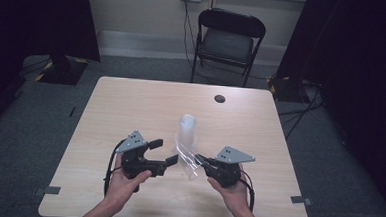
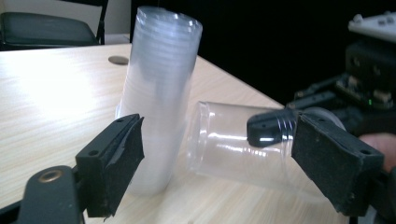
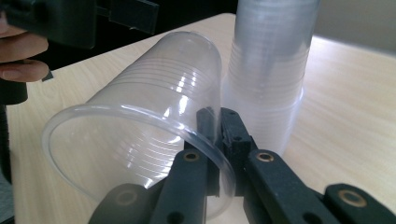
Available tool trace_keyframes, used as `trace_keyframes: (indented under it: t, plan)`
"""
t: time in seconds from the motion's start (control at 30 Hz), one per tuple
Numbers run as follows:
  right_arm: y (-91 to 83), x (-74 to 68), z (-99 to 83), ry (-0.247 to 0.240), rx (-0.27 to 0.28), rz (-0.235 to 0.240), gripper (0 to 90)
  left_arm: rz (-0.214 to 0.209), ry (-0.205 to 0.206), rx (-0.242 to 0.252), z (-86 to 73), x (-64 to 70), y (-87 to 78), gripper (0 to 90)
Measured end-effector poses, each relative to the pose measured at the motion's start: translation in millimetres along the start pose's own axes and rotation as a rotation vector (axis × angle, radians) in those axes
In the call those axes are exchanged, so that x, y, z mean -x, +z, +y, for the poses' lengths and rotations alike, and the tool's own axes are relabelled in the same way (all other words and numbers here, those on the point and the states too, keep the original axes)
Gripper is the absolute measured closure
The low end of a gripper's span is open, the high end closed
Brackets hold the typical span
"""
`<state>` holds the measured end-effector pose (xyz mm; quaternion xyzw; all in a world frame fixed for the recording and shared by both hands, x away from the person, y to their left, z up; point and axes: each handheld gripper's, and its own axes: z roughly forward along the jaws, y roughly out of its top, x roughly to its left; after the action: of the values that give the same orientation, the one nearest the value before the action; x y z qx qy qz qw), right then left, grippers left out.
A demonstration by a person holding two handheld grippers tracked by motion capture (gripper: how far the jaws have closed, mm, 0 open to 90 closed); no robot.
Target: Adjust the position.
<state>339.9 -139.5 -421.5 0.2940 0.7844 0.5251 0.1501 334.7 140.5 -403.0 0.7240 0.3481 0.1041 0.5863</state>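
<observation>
An upside-down stack of clear plastic cups (image 1: 186, 129) (image 2: 161, 93) (image 3: 271, 70) stands mid-table. A single clear cup (image 1: 190, 164) (image 2: 229, 144) (image 3: 135, 121) lies tilted on its side just in front of the stack. My right gripper (image 1: 201, 162) (image 3: 219, 126) is shut on that cup's wall at the rim, one jaw inside and one outside. My left gripper (image 1: 164, 152) (image 2: 219, 135) is open to the cup's left, its two pads (image 2: 116, 158) spread wide, facing the stack and the single cup without touching either.
The wooden table (image 1: 131, 100) has a round cable hole (image 1: 220, 98) at the back right. A black folding chair (image 1: 228, 40) stands behind the table. Dark curtains hang at both sides.
</observation>
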Motion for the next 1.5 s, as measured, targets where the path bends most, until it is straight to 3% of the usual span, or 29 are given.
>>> trace_keyframes:
  t: [0.2, 0.27, 0.33, 0.37, 0.47, 0.57, 0.63, 0.73, 0.77, 0.8, 0.87, 0.9, 1.0, 1.03, 1.17, 1.23, 1.3, 1.37, 1.4, 1.5]
  plan:
    - [2.7, 1.9, -1.5, 0.036, -0.040, 0.025, 88.8, -0.016, 0.044, -0.072, -10.0, 1.6, -0.8, 18.1]
    - [2.0, 4.3, -0.1, 0.056, -0.072, 0.032, 89.0, -0.015, 0.109, -0.120, -13.8, 1.1, -0.8, 18.3]
    - [1.0, 6.2, -0.5, 0.074, -0.087, 0.035, 89.1, -0.021, 0.120, -0.123, -15.3, 1.1, -0.9, 17.7]
    - [1.1, 7.7, -0.5, 0.087, -0.112, 0.045, 89.1, -0.068, 0.167, -0.146, -18.1, 1.9, -0.6, 17.2]
    - [1.2, 9.5, -0.7, 0.093, -0.153, 0.070, 88.8, -0.081, 0.266, -0.160, -21.0, 5.9, 0.4, 17.4]
    - [1.9, 10.6, 0.6, 0.106, -0.195, 0.087, 88.9, -0.070, 0.316, -0.179, -24.2, 11.3, 4.5, 17.8]
    - [1.9, 11.2, 1.7, 0.108, -0.212, 0.099, 88.9, -0.075, 0.375, -0.186, -26.0, 14.1, 6.5, 19.0]
    - [1.5, 11.0, 2.3, 0.101, -0.219, 0.108, 89.6, -0.064, 0.407, -0.181, -28.6, 17.3, 8.3, 19.8]
    - [1.4, 10.8, 2.7, 0.101, -0.224, 0.117, 89.8, -0.058, 0.466, -0.205, -31.3, 18.8, 11.1, 19.8]
    - [1.5, 10.5, 2.9, 0.100, -0.231, 0.117, 89.8, -0.049, 0.484, -0.212, -32.1, 19.6, 11.9, 19.9]
    - [1.9, 10.4, 3.0, 0.103, -0.238, 0.123, 89.8, -0.050, 0.499, -0.213, -32.8, 20.4, 12.6, 19.9]
    - [3.5, 10.0, 3.1, 0.103, -0.271, 0.138, 89.8, -0.044, 0.530, -0.211, -33.6, 22.2, 13.0, 20.1]
    - [7.0, 9.3, 2.1, 0.096, -0.311, 0.156, 89.8, -0.045, 0.558, -0.222, -34.6, 23.3, 13.4, 20.5]
    - [8.7, 8.9, 1.6, 0.099, -0.322, 0.166, 89.8, -0.051, 0.589, -0.245, -36.8, 23.5, 15.4, 21.6]
    - [14.4, 6.0, 0.3, 0.106, -0.384, 0.206, 89.8, -0.069, 0.628, -0.268, -39.6, 24.0, 17.9, 21.7]
    - [17.4, 3.2, -0.8, 0.104, -0.408, 0.222, 89.7, -0.080, 0.685, -0.303, -42.9, 26.9, 20.6, 20.6]
    - [18.1, 2.6, -1.0, 0.102, -0.410, 0.226, 89.8, -0.094, 0.706, -0.321, -45.1, 28.5, 21.8, 20.4]
    - [19.5, 0.4, 0.0, 0.095, -0.421, 0.236, 89.7, -0.084, 0.761, -0.327, -48.4, 31.8, 24.0, 19.5]
    - [20.0, 0.0, 0.2, 0.096, -0.422, 0.241, 89.8, -0.082, 0.749, -0.327, -49.9, 33.4, 24.7, 18.7]
    - [22.3, -1.2, 0.8, 0.102, -0.440, 0.247, 89.7, -0.082, 0.772, -0.331, -50.0, 33.6, 26.0, 20.3]
